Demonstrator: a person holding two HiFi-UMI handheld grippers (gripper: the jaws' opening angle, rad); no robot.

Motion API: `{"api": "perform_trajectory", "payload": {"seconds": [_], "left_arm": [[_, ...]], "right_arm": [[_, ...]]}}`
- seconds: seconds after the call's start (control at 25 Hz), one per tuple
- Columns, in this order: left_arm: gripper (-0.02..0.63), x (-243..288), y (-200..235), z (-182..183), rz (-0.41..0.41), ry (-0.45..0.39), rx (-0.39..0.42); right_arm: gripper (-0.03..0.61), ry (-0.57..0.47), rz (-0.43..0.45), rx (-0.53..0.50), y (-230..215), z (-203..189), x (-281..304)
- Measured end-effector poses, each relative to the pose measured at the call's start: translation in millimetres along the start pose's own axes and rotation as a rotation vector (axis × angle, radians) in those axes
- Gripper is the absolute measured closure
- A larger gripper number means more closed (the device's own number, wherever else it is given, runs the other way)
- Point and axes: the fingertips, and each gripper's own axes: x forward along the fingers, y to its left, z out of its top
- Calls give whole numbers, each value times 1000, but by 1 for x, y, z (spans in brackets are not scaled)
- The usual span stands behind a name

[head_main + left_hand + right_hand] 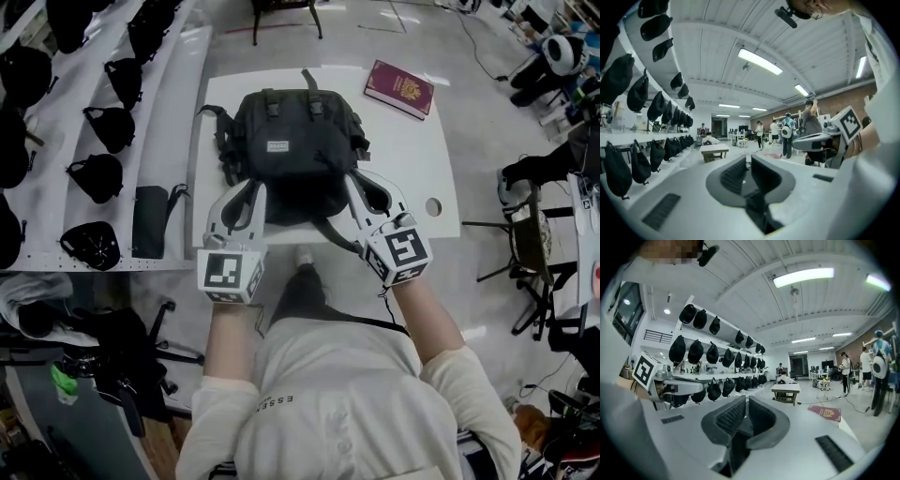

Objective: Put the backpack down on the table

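A black backpack [291, 141] is over the white table [412, 169], its top handle pointing away from me; I cannot tell whether it rests on the tabletop. My left gripper [246, 187] is at its near left corner and my right gripper [362, 184] at its near right corner. In the left gripper view the jaws of the left gripper [749, 166] stand almost together with a dark strap [757, 206] between them. The right gripper [744, 411] looks the same, with a dark strap [736, 446] in its narrow gap. The bag itself is out of both gripper views.
A dark red passport [399, 89] lies on the table's far right corner, also seen as the passport [828, 412] in the right gripper view. White shelves [56, 187] with several black bags run along the left. A chair [525, 244] stands to the right. People stand far off in the room.
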Motion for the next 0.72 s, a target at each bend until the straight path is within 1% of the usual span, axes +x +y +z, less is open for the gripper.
{"api": "perform_trajectory", "payload": {"seconds": [0.04, 0.12, 0.28, 0.52, 0.72], "left_arm": [[587, -1, -3, 9, -6, -17, 7], [611, -4, -9, 24, -34, -45, 9], [612, -8, -23, 40, -84, -65, 15], [612, -10, -28, 41, -101, -64, 25], [612, -7, -33, 42, -131, -56, 35]], "right_arm": [[549, -16, 9, -9, 2, 8, -2], [563, -50, 31, -26, 7, 23, -8], [565, -93, 52, -61, 11, 40, -18], [565, -80, 36, -65, 10, 35, -25], [565, -79, 57, -62, 12, 35, -27]]}}
